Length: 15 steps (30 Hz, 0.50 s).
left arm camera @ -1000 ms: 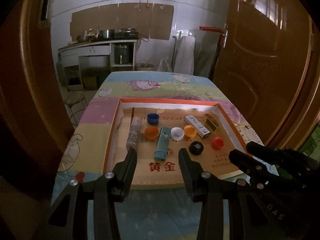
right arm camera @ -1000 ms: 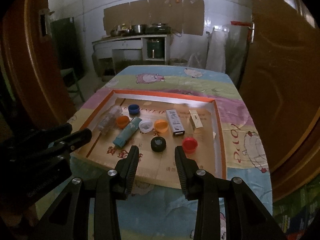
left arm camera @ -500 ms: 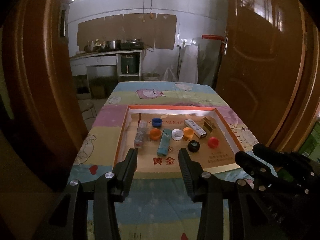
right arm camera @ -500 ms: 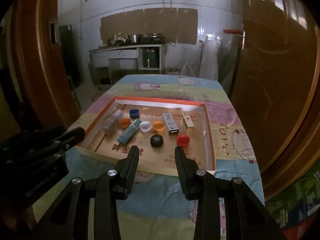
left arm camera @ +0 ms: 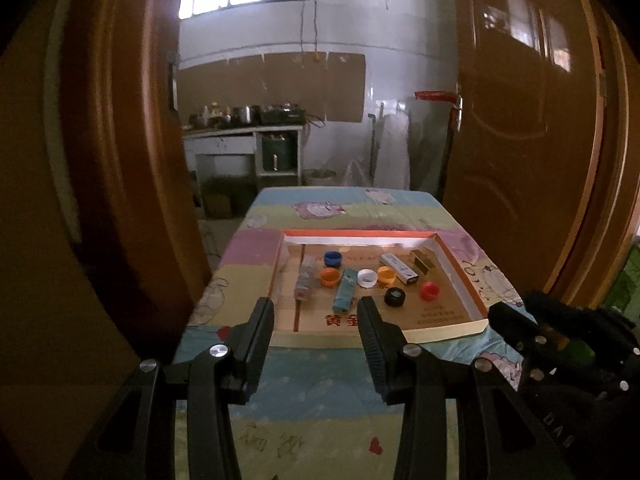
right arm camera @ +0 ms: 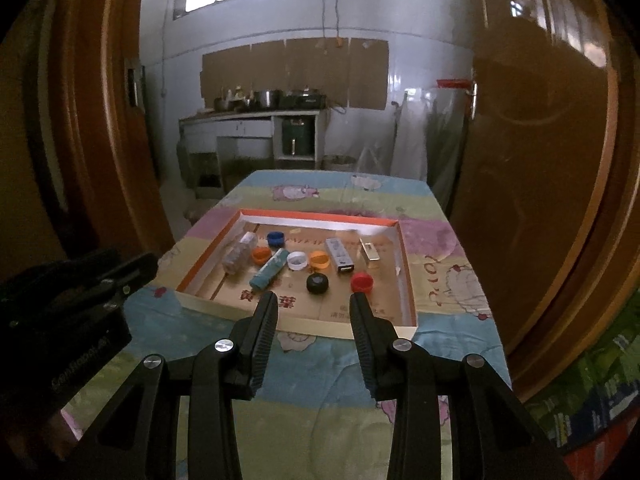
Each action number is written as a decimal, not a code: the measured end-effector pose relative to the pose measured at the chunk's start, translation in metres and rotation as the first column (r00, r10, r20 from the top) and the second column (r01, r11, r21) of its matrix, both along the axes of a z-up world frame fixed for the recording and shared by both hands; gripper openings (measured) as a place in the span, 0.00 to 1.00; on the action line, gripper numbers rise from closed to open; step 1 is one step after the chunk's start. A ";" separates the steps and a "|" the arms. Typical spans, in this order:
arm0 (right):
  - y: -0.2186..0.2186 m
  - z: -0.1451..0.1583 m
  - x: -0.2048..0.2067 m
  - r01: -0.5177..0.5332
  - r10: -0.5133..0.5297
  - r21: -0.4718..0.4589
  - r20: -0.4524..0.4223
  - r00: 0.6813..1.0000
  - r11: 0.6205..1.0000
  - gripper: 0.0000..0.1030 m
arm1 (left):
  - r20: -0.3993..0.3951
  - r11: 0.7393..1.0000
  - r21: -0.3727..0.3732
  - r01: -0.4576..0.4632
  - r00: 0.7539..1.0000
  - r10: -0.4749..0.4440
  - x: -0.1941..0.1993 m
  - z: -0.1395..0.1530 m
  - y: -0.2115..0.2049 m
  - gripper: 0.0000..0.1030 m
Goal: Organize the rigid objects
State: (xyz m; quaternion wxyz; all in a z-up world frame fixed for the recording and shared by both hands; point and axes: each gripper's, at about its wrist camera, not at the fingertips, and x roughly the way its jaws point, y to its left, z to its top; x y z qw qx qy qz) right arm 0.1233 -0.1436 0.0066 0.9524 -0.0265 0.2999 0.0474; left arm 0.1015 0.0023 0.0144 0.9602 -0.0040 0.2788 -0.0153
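A shallow cardboard tray (left arm camera: 460, 276) (right arm camera: 406, 276) with an orange rim lies on the table. In it are a clear bottle (left arm camera: 306, 282) (right arm camera: 240, 252), a teal tube (left arm camera: 344, 291) (right arm camera: 270, 268), blue (left arm camera: 333, 258), orange (left arm camera: 330, 277), white (left arm camera: 367, 278), yellow-orange (left arm camera: 387, 275), black (left arm camera: 395, 297) and red (left arm camera: 429, 291) caps, a white box (left arm camera: 400, 274) and a gold box (left arm camera: 423, 263). My left gripper (left arm camera: 316, 312) is open and empty, well short of the tray. My right gripper (right arm camera: 314, 306) is open and empty before the tray's near edge.
The table wears a pastel cartoon cloth (left arm camera: 320, 412) (right arm camera: 320, 408). Brown wooden doors (left arm camera: 532, 140) (right arm camera: 540, 160) flank the table on both sides. A kitchen counter with pots (left arm camera: 244, 120) stands at the far wall.
Both grippers have pulled back and up from the tray, so the tray looks smaller and more of the cloth shows. Both stay open and empty.
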 end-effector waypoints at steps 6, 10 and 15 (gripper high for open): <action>0.002 0.009 -0.023 0.006 -0.006 0.000 0.021 1.000 1.000 0.38 | 0.005 1.000 0.008 -0.023 1.000 0.022 -0.025 0.004 0.000 0.42; 0.002 0.012 -0.039 0.012 -0.012 0.010 0.023 1.000 1.000 0.39 | 0.005 1.000 -0.006 -0.012 1.000 0.012 -0.038 0.006 0.000 0.42; 0.003 0.017 -0.057 0.022 -0.022 0.016 0.031 0.999 1.000 0.39 | 0.024 1.000 -0.003 -0.015 1.000 0.015 -0.052 0.010 0.001 0.42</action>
